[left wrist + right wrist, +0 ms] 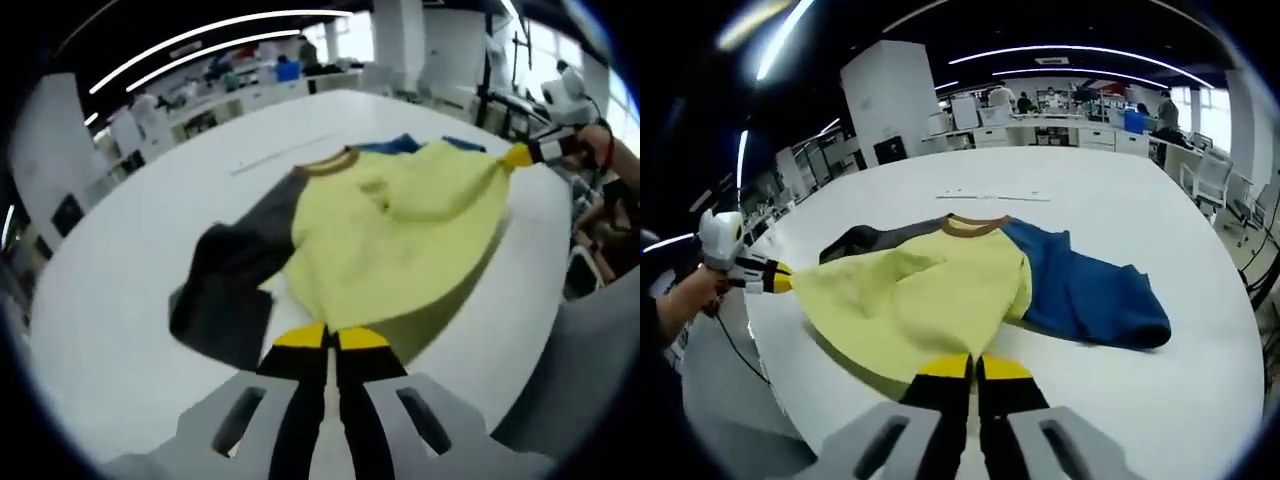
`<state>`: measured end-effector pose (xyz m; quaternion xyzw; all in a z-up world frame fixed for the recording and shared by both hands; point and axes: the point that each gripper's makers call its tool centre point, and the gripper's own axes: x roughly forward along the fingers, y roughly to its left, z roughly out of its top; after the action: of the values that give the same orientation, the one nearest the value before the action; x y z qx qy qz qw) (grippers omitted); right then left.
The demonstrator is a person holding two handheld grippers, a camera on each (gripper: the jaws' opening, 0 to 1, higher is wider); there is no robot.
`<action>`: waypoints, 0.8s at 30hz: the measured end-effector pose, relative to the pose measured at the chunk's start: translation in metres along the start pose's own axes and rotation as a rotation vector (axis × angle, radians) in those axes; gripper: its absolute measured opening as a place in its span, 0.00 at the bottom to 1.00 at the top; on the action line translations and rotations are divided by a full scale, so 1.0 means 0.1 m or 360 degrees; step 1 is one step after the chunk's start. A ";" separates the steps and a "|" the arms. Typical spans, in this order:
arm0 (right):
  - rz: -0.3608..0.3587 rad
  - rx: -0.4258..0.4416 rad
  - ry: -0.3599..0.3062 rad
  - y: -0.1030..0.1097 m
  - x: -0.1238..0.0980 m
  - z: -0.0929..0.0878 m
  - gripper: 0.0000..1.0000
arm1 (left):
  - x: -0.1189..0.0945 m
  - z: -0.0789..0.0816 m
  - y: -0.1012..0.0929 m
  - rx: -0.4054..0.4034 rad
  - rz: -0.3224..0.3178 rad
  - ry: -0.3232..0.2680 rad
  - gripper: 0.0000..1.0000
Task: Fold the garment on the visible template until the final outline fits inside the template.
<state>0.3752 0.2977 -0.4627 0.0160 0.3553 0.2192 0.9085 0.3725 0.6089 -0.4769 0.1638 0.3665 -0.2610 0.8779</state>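
Yellow garment (pixel 940 300), collar (pixel 975 226) pointing away.

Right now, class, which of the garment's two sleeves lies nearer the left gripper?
The dark grey sleeve. It lies beside the left gripper, while the blue sleeve spreads out on the garment's far side.

Garment (pixel 400 230) (pixel 940 285): sweatshirt, pale yellow body, brown collar, one dark grey sleeve, one blue sleeve. Lies spread on white table, hem raised off surface. Hem corners pinched in closed jaws of left gripper (pixel 331 338) and right gripper (pixel 973 367). Grey sleeve crumpled just beside left gripper; blue sleeve spread flat beyond right gripper. Template outline not discernible.
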 end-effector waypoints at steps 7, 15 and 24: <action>-0.0011 0.0024 0.0055 -0.02 -0.11 -0.21 0.00 | -0.09 -0.22 -0.18 -0.0058 -0.0061 0.0072 0.00; -0.0015 0.0011 0.0136 0.02 -0.24 -0.46 0.00 | -0.18 -0.39 -0.32 -0.0060 -0.0068 0.0135 0.00; -0.0026 0.0065 0.0226 0.09 -0.39 -0.82 0.00 | -0.32 -0.54 -0.45 0.0012 -0.0091 0.0208 0.00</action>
<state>0.2929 0.2796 -0.4970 0.0161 0.4236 0.2049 0.8822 0.2971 0.6092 -0.4950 0.1733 0.4265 -0.2761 0.8437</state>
